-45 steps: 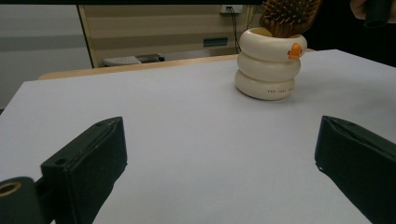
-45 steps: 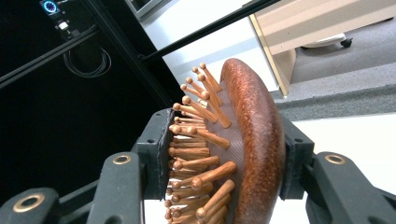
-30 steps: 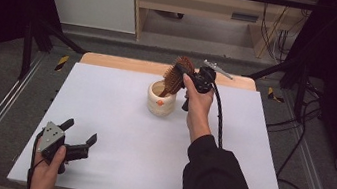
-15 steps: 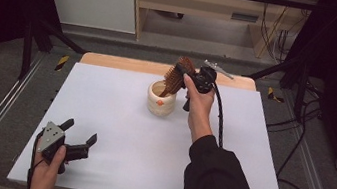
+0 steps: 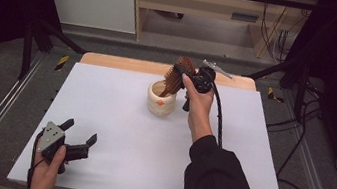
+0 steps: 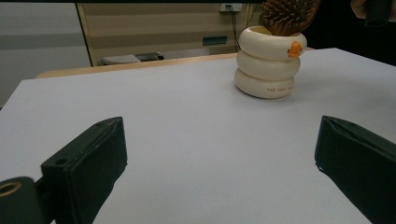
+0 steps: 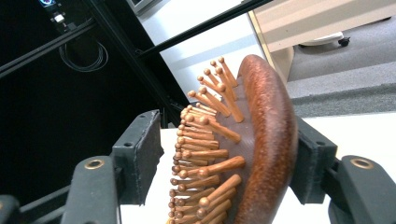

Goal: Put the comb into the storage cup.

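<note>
Right gripper (image 5: 179,77) clamps the wooden hairbrush (image 7: 254,144) by its head, handle down inside the cream ringed cup (image 5: 161,99) at the tabletop's (image 5: 117,117) far middle. Step: seating brush in cup, likely; next calls for release. Brush: dark oval back, ball-tipped pegs. Left gripper (image 5: 79,142) idle, jaws apart, near corner.

Wooden hairbrush (image 7: 261,154) head clamped between the right gripper (image 7: 224,158) black jaws, round-tipped wooden bristles (image 7: 205,140) pointing left, white table (image 7: 355,135) behind
</note>
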The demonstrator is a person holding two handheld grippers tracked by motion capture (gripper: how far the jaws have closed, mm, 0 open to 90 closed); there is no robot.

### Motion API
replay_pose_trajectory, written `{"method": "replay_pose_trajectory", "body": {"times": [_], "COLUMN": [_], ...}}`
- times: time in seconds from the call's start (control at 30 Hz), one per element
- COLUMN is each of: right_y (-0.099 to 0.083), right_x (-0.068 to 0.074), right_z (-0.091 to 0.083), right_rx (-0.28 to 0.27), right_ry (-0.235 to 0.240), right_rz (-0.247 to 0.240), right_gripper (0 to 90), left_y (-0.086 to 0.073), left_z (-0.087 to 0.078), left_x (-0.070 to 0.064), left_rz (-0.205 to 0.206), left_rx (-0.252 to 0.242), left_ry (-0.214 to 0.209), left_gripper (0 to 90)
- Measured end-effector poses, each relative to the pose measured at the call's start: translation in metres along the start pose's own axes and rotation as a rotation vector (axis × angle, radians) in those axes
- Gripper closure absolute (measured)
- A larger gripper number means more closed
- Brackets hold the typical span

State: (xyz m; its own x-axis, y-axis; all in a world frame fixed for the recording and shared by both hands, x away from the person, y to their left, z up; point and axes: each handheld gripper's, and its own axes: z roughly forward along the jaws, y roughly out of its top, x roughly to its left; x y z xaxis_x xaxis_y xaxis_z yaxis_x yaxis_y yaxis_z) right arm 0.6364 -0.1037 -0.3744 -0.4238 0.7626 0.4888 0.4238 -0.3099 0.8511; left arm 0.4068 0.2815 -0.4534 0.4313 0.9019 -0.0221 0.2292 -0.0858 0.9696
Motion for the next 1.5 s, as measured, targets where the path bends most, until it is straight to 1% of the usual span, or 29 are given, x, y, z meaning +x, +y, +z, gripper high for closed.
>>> {"method": "replay_pose_trajectory", "body": {"times": [0.23,0.47,0.57,0.83,1.0,1.2,1.5], "right_y": [-0.0007,-0.0004,-0.0004,0.0002,0.0003,0.0012,0.003], "right_x": [0.0006,0.0008,0.0011,0.0,-0.0003,0.0,0.0006], "right_z": [0.0007,0.0005,0.0004,0.0002,0.0004,-0.0002,-0.0027], "right_rx": [0.009,0.01,0.012,0.02,0.027,0.025,0.029], "right_ry": [-0.006,-0.01,-0.012,-0.018,-0.036,-0.048,-0.08], "right_rz": [-0.004,-0.006,-0.025,-0.009,-0.01,-0.018,-0.054], "right_gripper": [31.5,31.4,30.7,24.6,20.3,18.3,15.3], "left_y": [0.0,0.0,0.0,-0.0001,0.0,-0.0001,-0.0001], "left_z": [0.0,0.0,0.0,0.0001,0.0,0.0,0.0], "left_x": [0.0,0.0001,0.0001,0.0,0.0001,0.0002,0.0001], "left_rz": [-0.001,-0.001,-0.001,0.0,-0.001,-0.001,-0.001], "left_rx": [0.0,0.0,0.0,0.001,0.0,0.0,0.0], "left_ry": [0.001,0.0,0.0,0.0,0.001,0.001,0.002], "left_gripper": [2.3,2.4,2.4,2.4,2.4,2.4,2.4]}}
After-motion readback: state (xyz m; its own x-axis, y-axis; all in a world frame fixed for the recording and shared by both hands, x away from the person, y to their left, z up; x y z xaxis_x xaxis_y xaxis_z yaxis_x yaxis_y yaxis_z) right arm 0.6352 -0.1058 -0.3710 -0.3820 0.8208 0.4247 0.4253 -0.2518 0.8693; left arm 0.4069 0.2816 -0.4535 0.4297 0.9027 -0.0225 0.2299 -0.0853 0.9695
